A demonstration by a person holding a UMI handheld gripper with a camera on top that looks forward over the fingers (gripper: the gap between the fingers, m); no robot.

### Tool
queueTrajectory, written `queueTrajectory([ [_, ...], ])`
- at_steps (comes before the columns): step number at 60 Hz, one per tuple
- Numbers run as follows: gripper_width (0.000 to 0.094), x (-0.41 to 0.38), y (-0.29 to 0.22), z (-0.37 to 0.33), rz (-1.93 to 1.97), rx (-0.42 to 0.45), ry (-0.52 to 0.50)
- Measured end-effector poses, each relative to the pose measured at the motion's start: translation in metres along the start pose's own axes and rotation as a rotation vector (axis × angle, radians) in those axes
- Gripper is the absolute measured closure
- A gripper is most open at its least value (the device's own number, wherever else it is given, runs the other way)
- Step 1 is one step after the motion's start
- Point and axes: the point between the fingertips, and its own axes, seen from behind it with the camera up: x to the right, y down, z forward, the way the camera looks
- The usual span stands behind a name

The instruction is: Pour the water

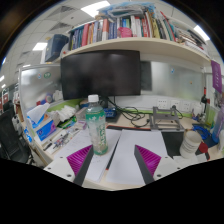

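Right now the gripper (112, 160) is released: its two fingers stand apart, each with a magenta pad on the inner face, the left pad (82, 157) and the right pad (148, 158) separated by a wide gap with nothing between them. Under and between the fingers lie white sheets of paper (122, 158) on the desk (140, 128). Just ahead of the left finger stands the water bottle (95, 124), upright, clear with a greenish tint, a label around its middle and a white cap on top; it rests on the desk on its own and neither finger touches it. Beyond the bottle, straight ahead of the fingers, a dark monitor (101, 74) stands at the back of the desk. Above that runs a shelf (150, 45) packed with a row of books (125, 27). Ahead of the right finger sits a small grey rack-like object (166, 118) among clutter whose pieces are hard to tell apart. Off to the left of the fingers a blue and white box (41, 124) rests near the desk's edge.
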Motion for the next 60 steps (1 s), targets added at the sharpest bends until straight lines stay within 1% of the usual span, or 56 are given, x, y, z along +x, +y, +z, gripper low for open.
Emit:
queueTrajectory([
  [7, 0.0076, -0.024, -0.008, 0.048, -0.005, 0.024, 0.052],
  [12, 0.0078, -0.029, -0.014, 0.077, 0.006, 0.042, 0.106],
  [23, 0.0083, -0.032, -0.017, 0.123, 0.06, 0.027, 0.228],
  [27, 0.0148, -0.036, -0.021, 0.133, 0.052, 0.036, 0.255],
  [32, 0.0323, -0.037, -0.022, 0.141, 0.049, 0.04, 0.284],
  [34, 0.0388, -0.033, -0.023, 0.141, 0.039, 0.044, 0.314],
  [37, 0.0408, -0.03, -0.024, 0.143, 0.048, 0.047, 0.341],
  [42, 0.0472, -0.028, -0.025, 0.145, 0.063, 0.054, 0.368],
  [45, 0.0541, -0.03, -0.026, 0.148, 0.068, 0.066, 0.381],
  [47, 0.0606, -0.029, -0.027, 0.148, 0.069, 0.072, 0.381],
  [49, 0.0643, -0.026, -0.028, 0.147, 0.061, 0.078, 0.393],
  [51, 0.066, -0.027, -0.029, 0.148, 0.061, 0.086, 0.39],
  [52, 0.0678, -0.031, -0.03, 0.17, 0.058, 0.086, 0.367],
  [53, 0.0678, -0.028, -0.029, 0.152, 0.06, 0.09, 0.376],
  [54, 0.068, -0.027, -0.029, 0.148, 0.058, 0.088, 0.367],
  [59, 0.0681, -0.029, -0.03, 0.149, 0.088, 0.079, 0.334],
  [60, 0.0681, -0.026, -0.032, 0.15, 0.095, 0.068, 0.307],
])
